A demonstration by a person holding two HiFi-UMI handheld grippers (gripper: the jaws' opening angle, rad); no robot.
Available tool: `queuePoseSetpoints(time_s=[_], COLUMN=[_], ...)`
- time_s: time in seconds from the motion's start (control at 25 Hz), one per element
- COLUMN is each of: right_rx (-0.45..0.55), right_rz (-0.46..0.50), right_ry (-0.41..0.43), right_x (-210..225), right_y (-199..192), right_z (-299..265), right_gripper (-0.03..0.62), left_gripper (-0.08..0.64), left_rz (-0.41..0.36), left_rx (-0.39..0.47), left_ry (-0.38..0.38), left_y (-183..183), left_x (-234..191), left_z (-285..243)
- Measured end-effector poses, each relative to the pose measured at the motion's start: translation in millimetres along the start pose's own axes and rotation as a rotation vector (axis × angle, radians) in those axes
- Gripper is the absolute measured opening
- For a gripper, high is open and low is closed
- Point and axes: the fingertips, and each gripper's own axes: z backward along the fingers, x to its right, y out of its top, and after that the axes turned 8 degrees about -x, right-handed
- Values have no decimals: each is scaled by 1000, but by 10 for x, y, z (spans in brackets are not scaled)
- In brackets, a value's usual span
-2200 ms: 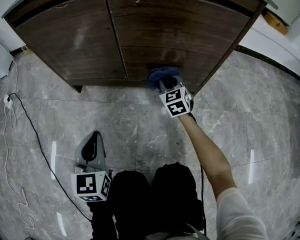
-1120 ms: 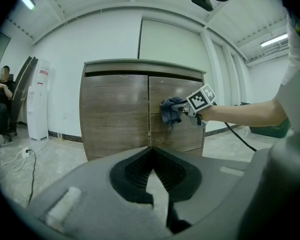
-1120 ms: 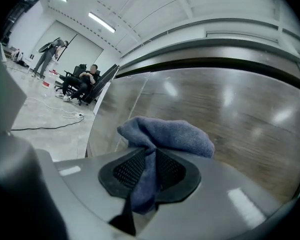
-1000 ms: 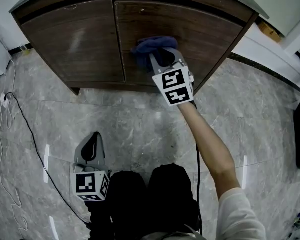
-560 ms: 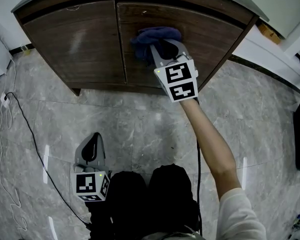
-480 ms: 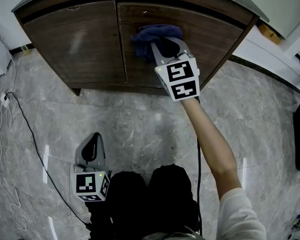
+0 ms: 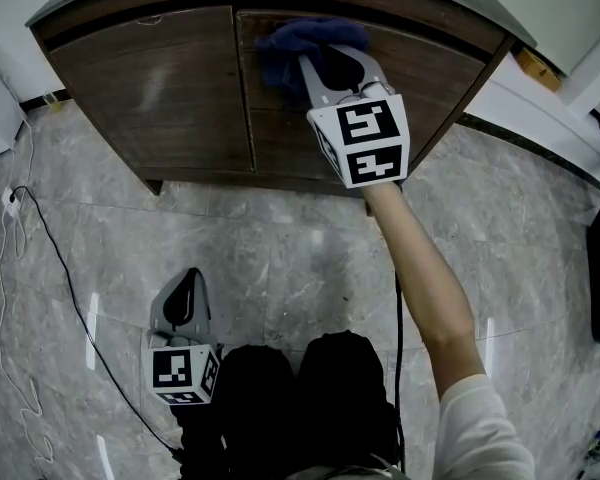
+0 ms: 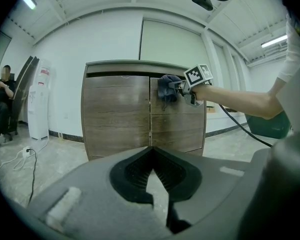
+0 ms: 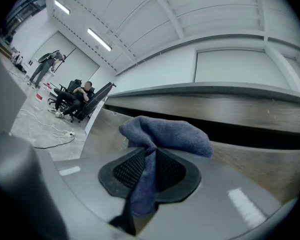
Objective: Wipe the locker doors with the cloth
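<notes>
At the left of the head view, low over the grey marble floor point(image 7: 280, 258), nothing new: left gripper point(image 7: 185, 280) parked just where it was, well back from the locker. Jaws shut together, nothing between them. Plays no part in the wiping at present.

Further right, up on the wood, left door point(image 7: 145, 78) with no tool near it. Across the centre seam, on the right door point(image 7: 280, 138), the one real change: right gripper point(image 7: 328, 60) risen from near that door's bottom edge to its top edge, blue cloth point(image 7: 315, 33) carried along and kept against the panel in every glimpse on the way. Reads as one upward stroke along the strip beside the seam, now at or near its end. Leaves, by that reckoning, the rest of the right door out toward its far edge; cannot tell how much of either door is already clean. Calls next, probably, for a sideways shift and a stroke back down.

As for cloth and jaws: clamped firmly between the right gripper's ribbed pads, one fold trailing down the slot between them. Bulk bunched beyond the fingertips, between tips and door, spilling a little leftward. Sits just under the dark gap below the locker top point(image 9: 215, 90).
</notes>
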Motion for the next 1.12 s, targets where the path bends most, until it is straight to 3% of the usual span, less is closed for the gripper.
queuePoseSetpoints(time_s=[0.36, 1.12], right_rx=[15, -141], right_rz=[-1, -41], right_ry=[-11, 77], right_x=[-103, -707], right_y=[-112, -1232], right_z=[-18, -204], right_gripper=[75, 75], left_gripper=[1, 0], left_rz=[3, 3], left_rx=[-9, -21], left_ry=[-4, 6], left_y=[-38, -91], left_x=[8, -57], left_z=[-14, -27])
